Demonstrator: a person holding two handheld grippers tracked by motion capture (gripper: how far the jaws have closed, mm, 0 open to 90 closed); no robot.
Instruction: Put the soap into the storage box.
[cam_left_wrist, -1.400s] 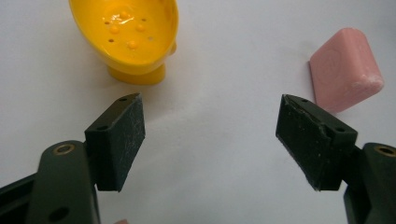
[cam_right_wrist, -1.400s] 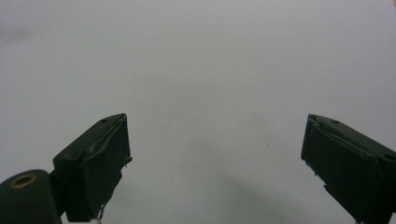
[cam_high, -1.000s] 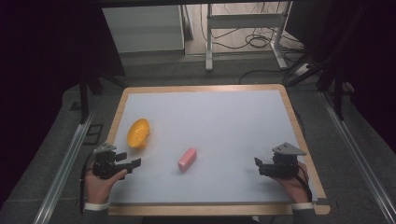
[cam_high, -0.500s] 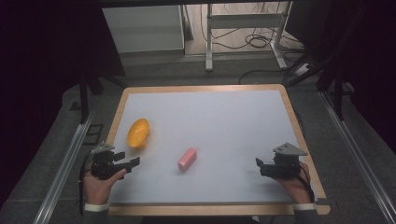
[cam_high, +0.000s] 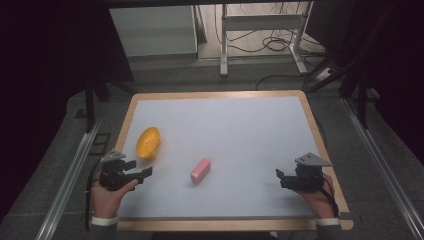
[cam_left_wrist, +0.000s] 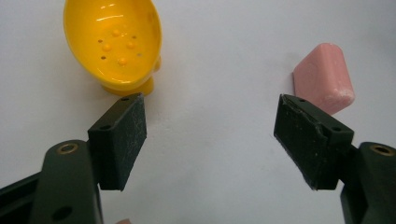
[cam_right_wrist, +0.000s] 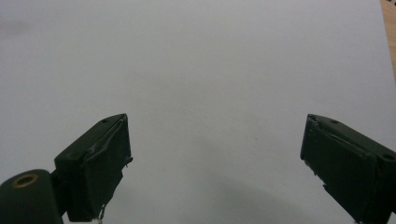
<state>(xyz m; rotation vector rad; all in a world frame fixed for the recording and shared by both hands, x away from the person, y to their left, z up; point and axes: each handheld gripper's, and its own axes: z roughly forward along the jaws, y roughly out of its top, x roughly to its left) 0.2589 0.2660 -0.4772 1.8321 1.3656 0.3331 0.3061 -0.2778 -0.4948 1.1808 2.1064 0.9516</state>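
While both grippers' fingers gape empty, pink wedge-ended soap bar (cam_high: 200, 170), glossy yellow perforated dish (cam_high: 148, 142).

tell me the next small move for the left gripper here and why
Probably ease the left gripper forward and toward the pink soap bar. Its jaws are open and empty, and in its own view the bar lies just beyond one fingertip, apart from the yellow dish, which sits empty. The right gripper is farther away, open over bare table.

pink block (cam_high: 200, 170) beside yellow dish (cam_high: 148, 142)
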